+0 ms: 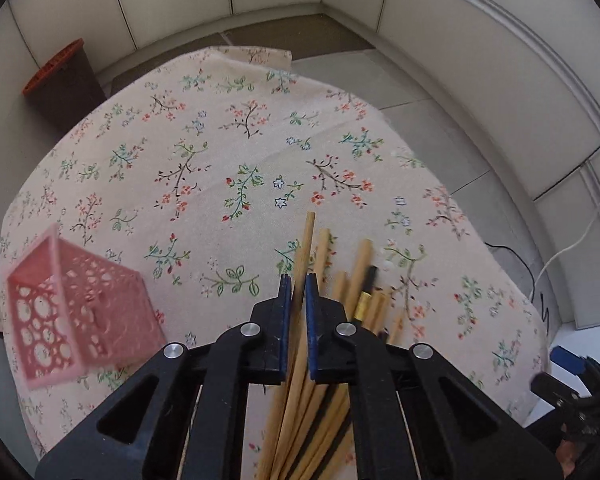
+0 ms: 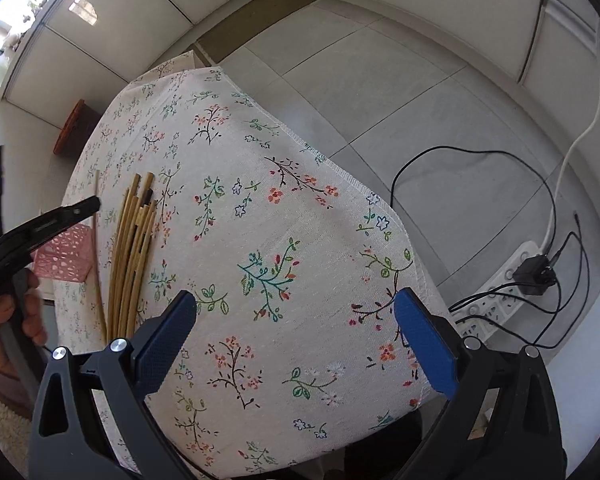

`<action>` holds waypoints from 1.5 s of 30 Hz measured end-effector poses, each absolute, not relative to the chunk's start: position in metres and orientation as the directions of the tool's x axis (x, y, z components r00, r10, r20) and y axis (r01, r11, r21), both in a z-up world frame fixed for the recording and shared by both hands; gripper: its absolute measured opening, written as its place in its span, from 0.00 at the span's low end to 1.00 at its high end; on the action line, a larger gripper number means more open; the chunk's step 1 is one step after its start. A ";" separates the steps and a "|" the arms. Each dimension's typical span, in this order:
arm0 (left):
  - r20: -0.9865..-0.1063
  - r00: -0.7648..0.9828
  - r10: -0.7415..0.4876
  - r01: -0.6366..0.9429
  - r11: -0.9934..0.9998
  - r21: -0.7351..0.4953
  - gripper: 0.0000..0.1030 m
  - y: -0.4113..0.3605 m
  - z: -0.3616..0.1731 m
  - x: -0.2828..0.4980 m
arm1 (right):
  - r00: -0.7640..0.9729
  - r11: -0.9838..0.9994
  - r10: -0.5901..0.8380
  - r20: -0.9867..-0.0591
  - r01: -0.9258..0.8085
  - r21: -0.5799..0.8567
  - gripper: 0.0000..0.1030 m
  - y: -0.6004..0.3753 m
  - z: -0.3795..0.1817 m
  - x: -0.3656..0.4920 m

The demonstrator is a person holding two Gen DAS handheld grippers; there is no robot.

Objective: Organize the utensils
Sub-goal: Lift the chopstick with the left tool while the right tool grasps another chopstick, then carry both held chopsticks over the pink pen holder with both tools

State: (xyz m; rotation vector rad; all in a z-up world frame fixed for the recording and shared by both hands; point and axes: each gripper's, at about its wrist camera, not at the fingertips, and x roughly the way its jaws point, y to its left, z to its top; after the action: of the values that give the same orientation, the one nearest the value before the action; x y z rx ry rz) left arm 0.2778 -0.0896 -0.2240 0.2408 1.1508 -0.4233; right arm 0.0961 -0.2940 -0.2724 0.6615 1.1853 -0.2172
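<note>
Where cloth ends, grey floor.

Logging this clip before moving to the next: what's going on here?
A person is sorting chopsticks on a floral tablecloth. The left gripper has its fingers shut on one wooden chopstick, held apart from the loose pile of chopsticks. A pink perforated basket sits to the left, with no chopsticks visible inside it. The right gripper hangs open over bare cloth, holding nothing.
</note>
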 end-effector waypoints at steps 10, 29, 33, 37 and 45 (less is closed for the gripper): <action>-0.734 0.547 -0.402 0.483 0.868 -0.115 0.04 -0.026 -0.108 0.147 | 0.299 0.730 0.238 -0.924 0.573 0.373 0.91 -0.227 -0.271 0.162; -0.481 0.685 -0.547 0.494 0.834 -0.245 0.04 0.054 -0.044 0.082 | 0.158 0.777 0.119 -0.980 0.600 0.191 0.43 -0.191 -0.292 0.237; -0.470 0.694 -0.546 0.486 0.836 -0.255 0.04 0.060 -0.043 0.081 | 0.143 0.806 0.038 -0.989 0.580 0.115 0.28 -0.181 -0.291 0.247; -0.465 0.708 -0.531 0.463 0.847 -0.262 0.04 0.065 -0.042 0.081 | 0.156 0.790 0.041 -0.987 0.599 0.128 0.08 -0.185 -0.292 0.246; -0.470 0.732 -0.493 0.409 0.870 -0.275 0.04 0.069 -0.035 0.073 | 0.295 0.771 0.133 -0.946 0.569 0.286 0.05 -0.208 -0.268 0.198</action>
State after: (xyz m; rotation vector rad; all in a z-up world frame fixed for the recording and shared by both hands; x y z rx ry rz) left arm 0.0731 0.0692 -0.0345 -0.1570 0.5609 -0.4988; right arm 0.1985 -0.2079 -0.2683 0.6674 1.2595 -0.3205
